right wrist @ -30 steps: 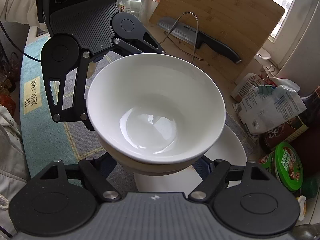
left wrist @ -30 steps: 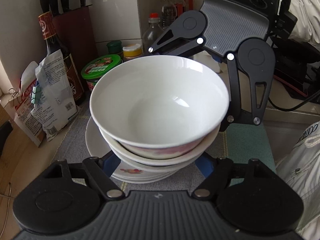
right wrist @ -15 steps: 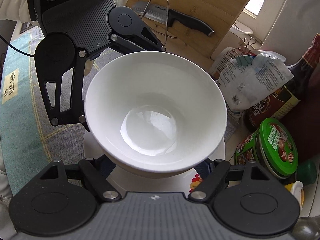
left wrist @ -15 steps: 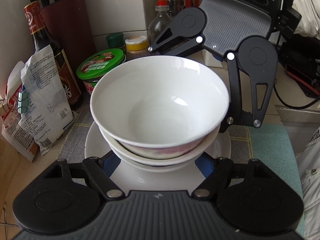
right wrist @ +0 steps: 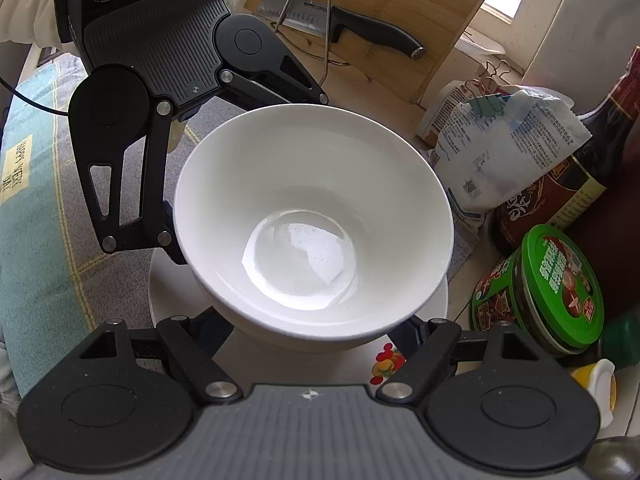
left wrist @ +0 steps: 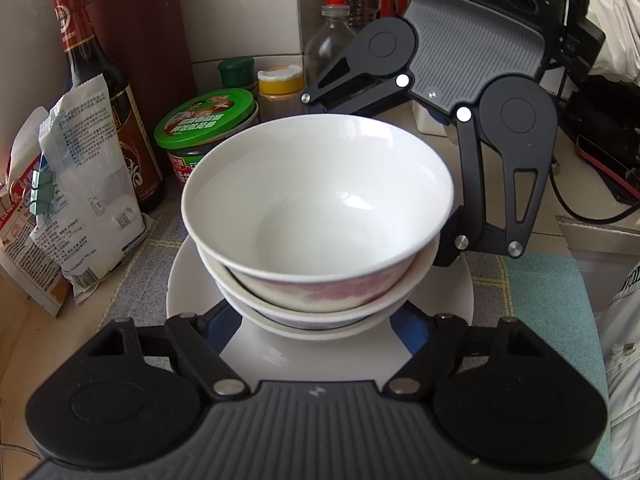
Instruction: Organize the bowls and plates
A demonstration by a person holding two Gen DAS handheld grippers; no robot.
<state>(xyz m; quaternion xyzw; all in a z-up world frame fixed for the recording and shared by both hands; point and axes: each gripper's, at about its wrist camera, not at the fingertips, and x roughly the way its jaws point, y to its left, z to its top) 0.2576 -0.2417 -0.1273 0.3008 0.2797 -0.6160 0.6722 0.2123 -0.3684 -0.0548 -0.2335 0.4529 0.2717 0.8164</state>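
- Kitchen counter, crowded at the back: a soy sauce bottle (left wrist: 100,92), a green-lidded tin (left wrist: 206,118), clipped packets (left wrist: 80,184), and across the way a cutting board (right wrist: 384,12) with a knife (right wrist: 360,30) on it.
- Over the last second the stack of bowls (left wrist: 320,216) has come down toward the white plate (left wrist: 192,280) on the grey cloth; a second ago more of the plates beneath showed, now the bottom bowl looks just above or touching the plate.
- That suggests the bowls are about to be set down on the plates.
- Left gripper (left wrist: 320,320) cradles the near side of the stack, fingers spread wide around the lowest bowl, gripping it.
- Right gripper (right wrist: 308,328) faces it from the opposite side, likewise clamped on the stack, both tilted downward.
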